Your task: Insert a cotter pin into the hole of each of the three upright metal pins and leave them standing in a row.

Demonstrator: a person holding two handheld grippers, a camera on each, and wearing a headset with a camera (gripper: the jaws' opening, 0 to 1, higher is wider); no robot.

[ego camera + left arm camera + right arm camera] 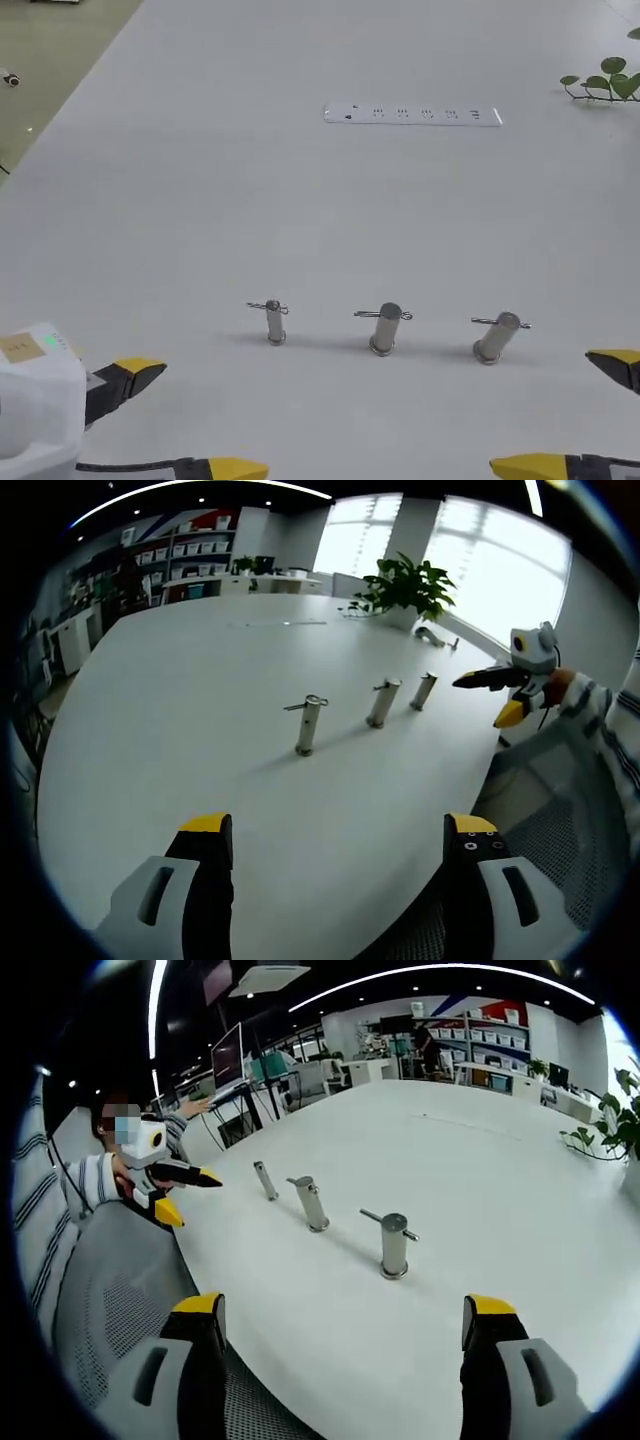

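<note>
Three short upright metal pins stand in a row on the white table: the left pin (pixel 275 324), the middle pin (pixel 385 330) and the right pin (pixel 495 338), which leans slightly. A thin cotter pin crosses the top of each. My left gripper (pixel 195 420) is open at the near left edge, short of the row. My right gripper (pixel 555 412) is open at the near right. The left gripper view has the row ahead, nearest pin (pixel 310 725) first, beyond my open left gripper (pixel 337 830). In the right gripper view the nearest pin (pixel 395 1243) stands beyond my open right gripper (pixel 345 1310).
A white power strip (pixel 412 115) lies far back on the table (pixel 200 200). Green plant leaves (pixel 605 82) reach in at the far right. A grey mesh chair (pixel 120 1300) sits at the near table edge, and a potted plant (pixel 405 585) stands on the far end.
</note>
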